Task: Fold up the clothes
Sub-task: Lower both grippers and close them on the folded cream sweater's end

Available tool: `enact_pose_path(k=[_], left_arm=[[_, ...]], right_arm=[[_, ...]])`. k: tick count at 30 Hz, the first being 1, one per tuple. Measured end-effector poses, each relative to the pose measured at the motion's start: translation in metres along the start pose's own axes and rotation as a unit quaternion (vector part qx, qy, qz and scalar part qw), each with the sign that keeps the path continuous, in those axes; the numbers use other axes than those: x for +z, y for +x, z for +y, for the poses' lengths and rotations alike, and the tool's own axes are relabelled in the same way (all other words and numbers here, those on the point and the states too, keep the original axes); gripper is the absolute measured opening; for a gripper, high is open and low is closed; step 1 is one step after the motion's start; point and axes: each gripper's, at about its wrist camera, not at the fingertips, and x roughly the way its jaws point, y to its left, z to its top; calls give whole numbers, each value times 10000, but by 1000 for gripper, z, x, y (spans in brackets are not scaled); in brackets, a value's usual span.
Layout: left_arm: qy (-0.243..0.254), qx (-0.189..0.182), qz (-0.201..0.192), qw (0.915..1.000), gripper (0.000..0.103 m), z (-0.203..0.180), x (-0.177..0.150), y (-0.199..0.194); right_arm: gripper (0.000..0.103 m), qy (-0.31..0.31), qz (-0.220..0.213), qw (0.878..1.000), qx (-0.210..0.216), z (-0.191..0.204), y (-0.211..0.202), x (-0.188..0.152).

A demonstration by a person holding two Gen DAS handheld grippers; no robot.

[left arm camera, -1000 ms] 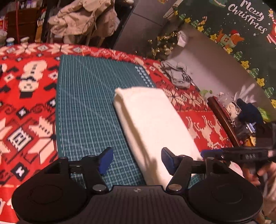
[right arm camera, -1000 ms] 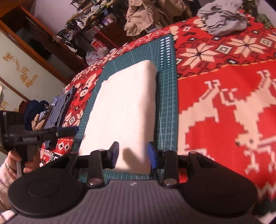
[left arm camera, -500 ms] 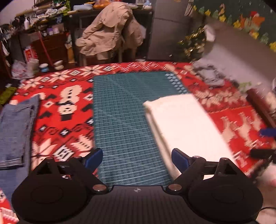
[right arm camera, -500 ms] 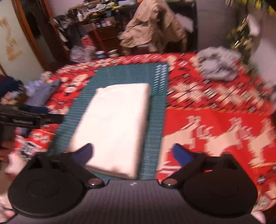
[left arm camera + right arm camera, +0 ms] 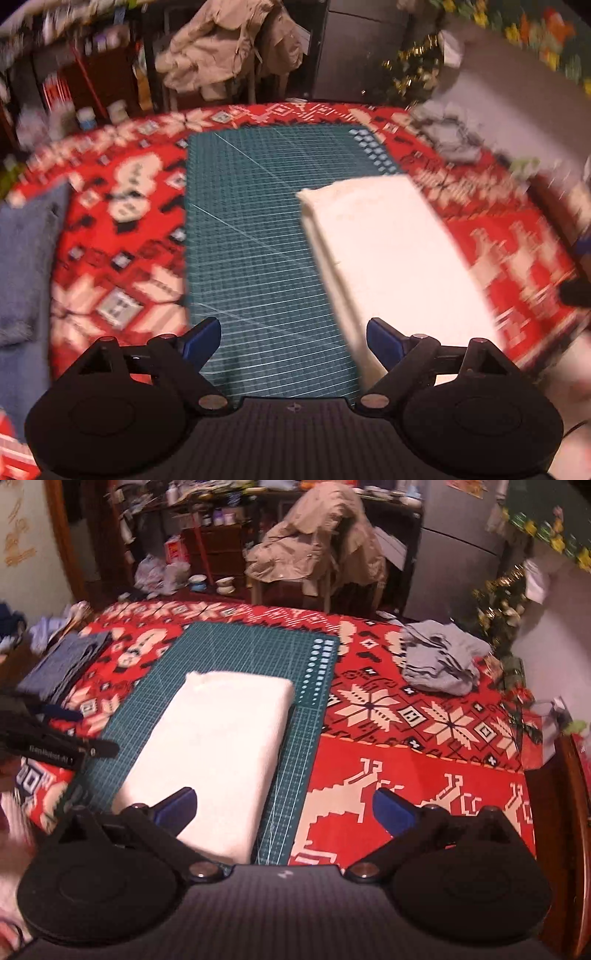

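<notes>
One white folded garment (image 5: 218, 753) flat on green cutting mat (image 5: 258, 646), long axis running along mat, away from grippers. Left gripper (image 5: 293, 341) and right gripper (image 5: 284, 810): jaws just sprung wide, nothing between. One grey crumpled pile (image 5: 441, 662), one denim piece (image 5: 62, 662) on red cloth (image 5: 424, 760).

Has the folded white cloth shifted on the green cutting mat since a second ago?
No. The folded white cloth lies along the same right side of the green cutting mat, beside its printed squares; only the cameras moved.
</notes>
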Motion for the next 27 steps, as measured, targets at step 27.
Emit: enact_pose_path(k=[27], left_arm=[[-2231, -2006, 614, 9519, 68, 36, 21, 77]], right_arm=[[83, 2375, 968, 9455, 2007, -66, 135, 19]])
